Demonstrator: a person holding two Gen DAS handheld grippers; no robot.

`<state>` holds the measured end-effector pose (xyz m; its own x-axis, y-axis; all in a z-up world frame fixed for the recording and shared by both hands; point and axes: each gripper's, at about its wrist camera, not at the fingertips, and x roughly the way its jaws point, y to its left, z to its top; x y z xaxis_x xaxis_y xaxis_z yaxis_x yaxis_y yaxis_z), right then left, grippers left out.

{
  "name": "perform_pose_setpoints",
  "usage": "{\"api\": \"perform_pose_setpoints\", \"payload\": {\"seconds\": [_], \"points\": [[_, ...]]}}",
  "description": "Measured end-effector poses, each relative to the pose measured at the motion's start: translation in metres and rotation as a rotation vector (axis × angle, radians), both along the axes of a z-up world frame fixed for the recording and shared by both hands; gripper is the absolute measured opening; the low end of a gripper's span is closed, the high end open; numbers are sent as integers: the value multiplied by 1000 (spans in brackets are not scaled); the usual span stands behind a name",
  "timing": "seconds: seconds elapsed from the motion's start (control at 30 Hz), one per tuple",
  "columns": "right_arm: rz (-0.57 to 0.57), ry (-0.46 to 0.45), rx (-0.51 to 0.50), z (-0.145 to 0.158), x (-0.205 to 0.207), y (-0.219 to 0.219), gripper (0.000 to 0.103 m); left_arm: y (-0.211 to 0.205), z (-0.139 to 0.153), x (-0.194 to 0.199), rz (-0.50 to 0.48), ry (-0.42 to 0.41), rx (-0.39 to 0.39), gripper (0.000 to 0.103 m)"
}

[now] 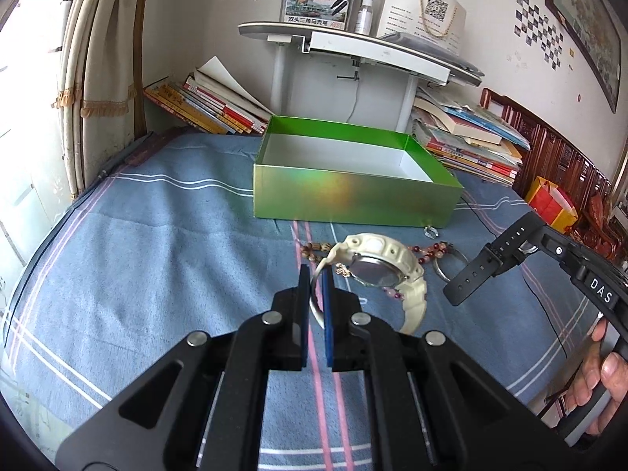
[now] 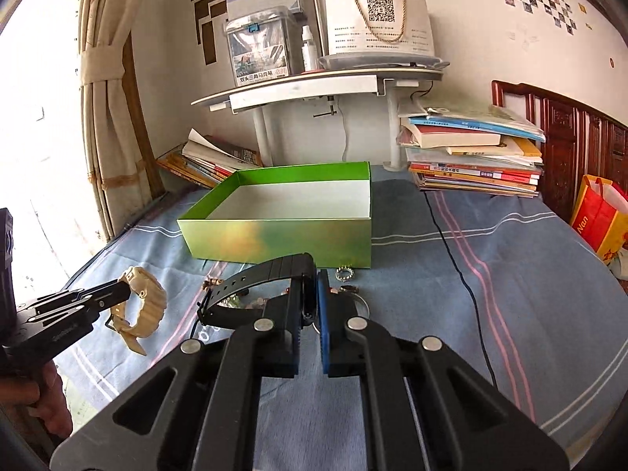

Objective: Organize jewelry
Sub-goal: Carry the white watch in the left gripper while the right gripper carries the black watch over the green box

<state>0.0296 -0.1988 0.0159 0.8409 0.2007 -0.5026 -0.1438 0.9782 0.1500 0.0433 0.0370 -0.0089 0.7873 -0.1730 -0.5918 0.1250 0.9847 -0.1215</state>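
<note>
Nearest to us, our left claw (image 1: 316, 294) is pinched shut on the strap of the cream watch (image 1: 376, 271), which hangs clear of the bed (image 1: 157, 235) with its case tipped toward the right and its free strap end drooping down. Our right claw (image 2: 312, 298) is likewise closed, on the black watch (image 2: 259, 278), holding it at the case end; its long axis runs leftward from the pads, the perforated strap (image 2: 219, 294) sagging at the tip.

We judge both watches light, with a stiff, heavier case and rubbery, bendy straps. A hold beside the case would swing least; a strap-only hold lets the case twist and dangle, and smooth resin could slip.

Just beyond the claws, the beads (image 1: 435, 253) and small rings (image 2: 345, 273) lie on the bed close to the near wall of the box (image 1: 353, 196). These look loose and light, easy to snag or scatter.

Farther off, the green box sits open and empty toward the bed's far edge, its long side facing us.
</note>
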Motion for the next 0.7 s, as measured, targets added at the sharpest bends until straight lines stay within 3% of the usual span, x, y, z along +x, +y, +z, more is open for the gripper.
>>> {"api": "perform_pose_setpoints", "payload": {"seconds": [0.7], "points": [[9, 1, 16, -2, -23, -3, 8, -5, 6, -22, -4, -23, 10, 6]]}}
